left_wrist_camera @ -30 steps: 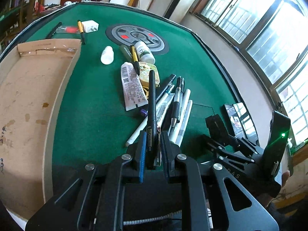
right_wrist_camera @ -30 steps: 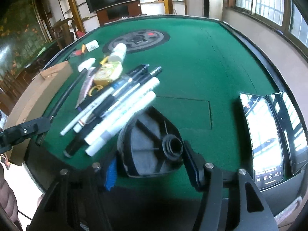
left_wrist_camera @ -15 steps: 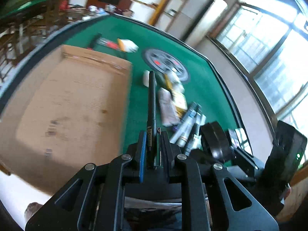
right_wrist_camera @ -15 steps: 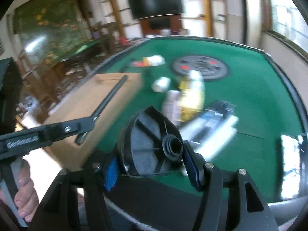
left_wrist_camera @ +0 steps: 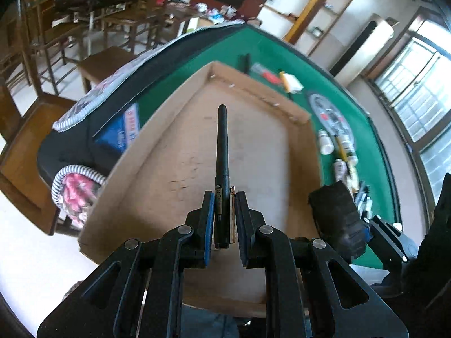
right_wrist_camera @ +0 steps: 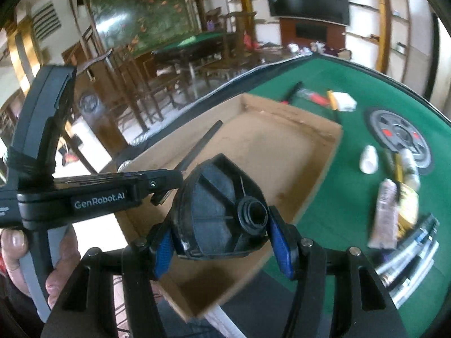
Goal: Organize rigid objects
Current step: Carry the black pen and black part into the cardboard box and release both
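Note:
My left gripper (left_wrist_camera: 224,197) is shut on a black pen (left_wrist_camera: 221,146), which sticks out forward over the floor of a shallow cardboard box (left_wrist_camera: 262,146). My right gripper (right_wrist_camera: 221,239) is shut on a black ribbed plastic part (right_wrist_camera: 214,202) with a threaded neck, held above the near corner of the same box (right_wrist_camera: 270,152). In the right wrist view the left gripper (right_wrist_camera: 166,188) is just to the left, with its pen (right_wrist_camera: 200,146) pointing into the box. The left wrist view shows the black part (left_wrist_camera: 335,214) low on the right.
The box lies on a green felt table (right_wrist_camera: 338,197). To its right are a pile of pens and markers (right_wrist_camera: 408,259), a tube (right_wrist_camera: 384,211), a white bottle (right_wrist_camera: 369,159) and a round grey disc (right_wrist_camera: 400,138). A hand (right_wrist_camera: 60,253) holds the left gripper. Chairs stand beyond the table's left edge.
Both grippers have swung left, away from the pile of pens to above the cardboard box. Each has kept its hold, the left on the pen and the right on the black part.

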`<state>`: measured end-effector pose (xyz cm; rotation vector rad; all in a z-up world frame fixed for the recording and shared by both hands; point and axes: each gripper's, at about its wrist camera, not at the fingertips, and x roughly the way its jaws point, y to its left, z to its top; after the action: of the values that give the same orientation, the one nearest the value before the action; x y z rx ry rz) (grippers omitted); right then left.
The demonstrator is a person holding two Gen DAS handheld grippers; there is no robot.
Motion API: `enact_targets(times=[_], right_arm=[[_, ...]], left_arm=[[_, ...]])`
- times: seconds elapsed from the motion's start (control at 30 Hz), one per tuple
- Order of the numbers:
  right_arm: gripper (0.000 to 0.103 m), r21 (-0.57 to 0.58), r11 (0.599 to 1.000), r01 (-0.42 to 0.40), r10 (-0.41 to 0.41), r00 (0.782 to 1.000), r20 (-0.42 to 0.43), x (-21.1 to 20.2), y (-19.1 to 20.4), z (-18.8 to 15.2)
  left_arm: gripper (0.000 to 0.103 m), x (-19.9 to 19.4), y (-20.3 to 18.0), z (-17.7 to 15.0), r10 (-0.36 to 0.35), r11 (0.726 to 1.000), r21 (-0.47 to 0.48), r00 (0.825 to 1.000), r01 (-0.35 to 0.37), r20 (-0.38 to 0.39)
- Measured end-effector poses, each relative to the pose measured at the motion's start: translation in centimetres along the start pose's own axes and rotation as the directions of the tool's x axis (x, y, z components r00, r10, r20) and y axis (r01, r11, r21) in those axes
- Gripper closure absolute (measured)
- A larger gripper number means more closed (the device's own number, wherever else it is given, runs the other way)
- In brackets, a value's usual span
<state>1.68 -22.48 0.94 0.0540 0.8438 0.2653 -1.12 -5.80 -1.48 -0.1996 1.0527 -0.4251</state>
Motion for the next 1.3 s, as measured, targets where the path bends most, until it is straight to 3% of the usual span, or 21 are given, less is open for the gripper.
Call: enact_targets(times=[0.17,0.4,0.6,0.87,1.1,1.3], right_arm=[[0.043,-0.074,0.996,0.052,-0.057,0.996,-0.061,2.4,1.1,0.1],[0.043,-0.201,0.97,0.135,-0.156,0.983,-0.096,3.8,3.1,-0.4],[0.042,-0.189,0.975,0.121,-0.144,0.983,-0.114,4.1,3.3,-0.6],[0.037,-0.113,0.993,-0.015,-0.003,0.988,-0.154,3.8,2.5,-0.7],[0.035,-0.039,0.995,-0.092,0.087,0.988,-0.129,2.4,1.5,-0.5],[0.035,0.045,0.988,-0.145,0.149,0.986,-0.079,0.1,0.1,-1.2]], left_arm=[[0.089,0.7,0.9,0.1,0.05,0.999,0.011,0.998,-0.05,-0.028],[0.089,1.3,1.6,0.4,0.057,0.998,0.006,0.996,-0.057,-0.065],[0.089,1.7,2.0,0.4,0.055,0.998,-0.001,0.994,-0.056,-0.09],[0.089,1.7,2.2,0.7,0.049,0.999,-0.013,0.994,-0.051,-0.1],[0.069,1.3,1.9,0.6,0.009,0.999,-0.039,0.996,-0.013,-0.084],[0.069,0.4,0.6,0.2,0.03,0.999,-0.023,0.998,-0.032,-0.062]])
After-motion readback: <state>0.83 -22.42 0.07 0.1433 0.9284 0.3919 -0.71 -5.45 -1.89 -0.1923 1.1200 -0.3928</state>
